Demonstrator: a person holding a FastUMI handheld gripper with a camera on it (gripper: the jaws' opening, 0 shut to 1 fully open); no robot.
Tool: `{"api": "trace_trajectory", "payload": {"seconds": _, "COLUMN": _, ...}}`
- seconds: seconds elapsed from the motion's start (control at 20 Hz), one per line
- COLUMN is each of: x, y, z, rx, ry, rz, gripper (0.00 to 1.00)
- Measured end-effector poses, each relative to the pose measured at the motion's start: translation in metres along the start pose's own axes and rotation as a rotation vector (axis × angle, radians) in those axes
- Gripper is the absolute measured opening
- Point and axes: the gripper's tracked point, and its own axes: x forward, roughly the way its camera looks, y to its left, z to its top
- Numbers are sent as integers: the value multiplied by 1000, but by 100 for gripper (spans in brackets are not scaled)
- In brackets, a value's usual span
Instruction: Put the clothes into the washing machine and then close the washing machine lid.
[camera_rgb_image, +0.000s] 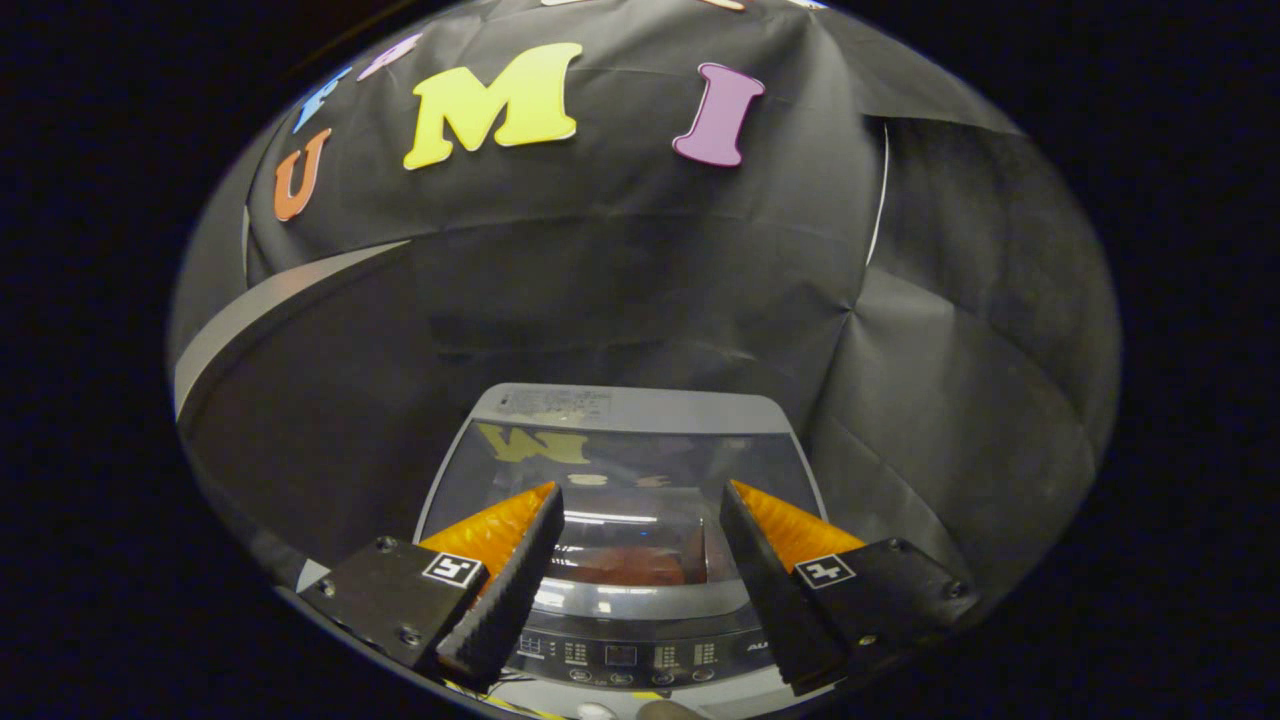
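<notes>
A grey top-loading washing machine stands below and ahead of my fingers. Its glass lid lies flat and shut, mirroring the booth wall. Through the glass, between my fingers, a reddish garment shows inside the drum. The control panel runs along the machine's near edge. My gripper hovers above the lid, open, with nothing between its fingers.
Black cloth wall hangs close behind and on both sides of the machine. A grey curved band arcs across to the left, beyond the machine.
</notes>
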Motion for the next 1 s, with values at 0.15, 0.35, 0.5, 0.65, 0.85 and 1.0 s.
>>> {"api": "trace_trajectory", "payload": {"seconds": 0.15, "x": -4, "y": -3, "z": 8, "rx": 5, "ry": -14, "rz": 0, "gripper": 99}}
{"api": "trace_trajectory", "payload": {"seconds": 0.35, "x": -19, "y": -3, "z": 16, "rx": 15, "ry": -48, "rz": 5, "gripper": 99}}
{"api": "trace_trajectory", "payload": {"seconds": 0.5, "x": -37, "y": 2, "z": 22, "rx": 15, "ry": -77, "rz": 12, "gripper": 99}}
{"api": "trace_trajectory", "payload": {"seconds": 0.65, "x": -65, "y": 9, "z": 27, "rx": 2, "ry": -116, "rz": 10, "gripper": 99}}
{"api": "trace_trajectory", "payload": {"seconds": 0.85, "x": -116, "y": 26, "z": 16, "rx": 3, "ry": -159, "rz": 3, "gripper": 99}}
{"api": "trace_trajectory", "payload": {"seconds": 1.0, "x": -163, "y": 44, "z": 3, "rx": -17, "ry": -201, "rz": -21, "gripper": 98}}
